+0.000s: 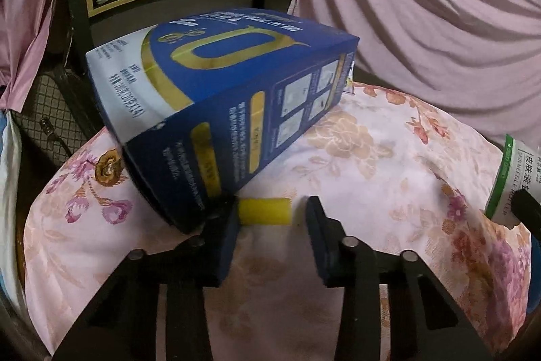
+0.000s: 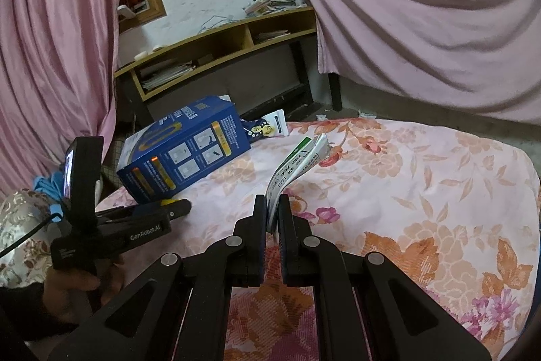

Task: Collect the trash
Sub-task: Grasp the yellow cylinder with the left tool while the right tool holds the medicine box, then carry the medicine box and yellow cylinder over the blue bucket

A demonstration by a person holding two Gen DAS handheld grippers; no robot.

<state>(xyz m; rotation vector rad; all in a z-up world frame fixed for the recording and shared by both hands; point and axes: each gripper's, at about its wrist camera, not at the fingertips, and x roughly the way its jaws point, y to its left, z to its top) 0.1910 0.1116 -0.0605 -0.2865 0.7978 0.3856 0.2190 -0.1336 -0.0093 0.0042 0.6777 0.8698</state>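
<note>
Left gripper (image 1: 272,213) wide open just before a yellow foam piece (image 1: 263,210) beside the blue box (image 1: 216,97) near the floral bedspread's (image 1: 372,158) far left edge, right gripper (image 2: 271,208) clamping a white-green carton (image 2: 297,164).

Blue cartons (image 1: 216,97): 1
Yellow foam blocks (image 1: 265,210): 1
Green-and-white flat boxes (image 2: 297,164): 1
Printed pouches (image 2: 267,126): 1
Handheld grippers (image 1: 270,219): 2
Wooden shelves (image 2: 223,46): 1
</note>
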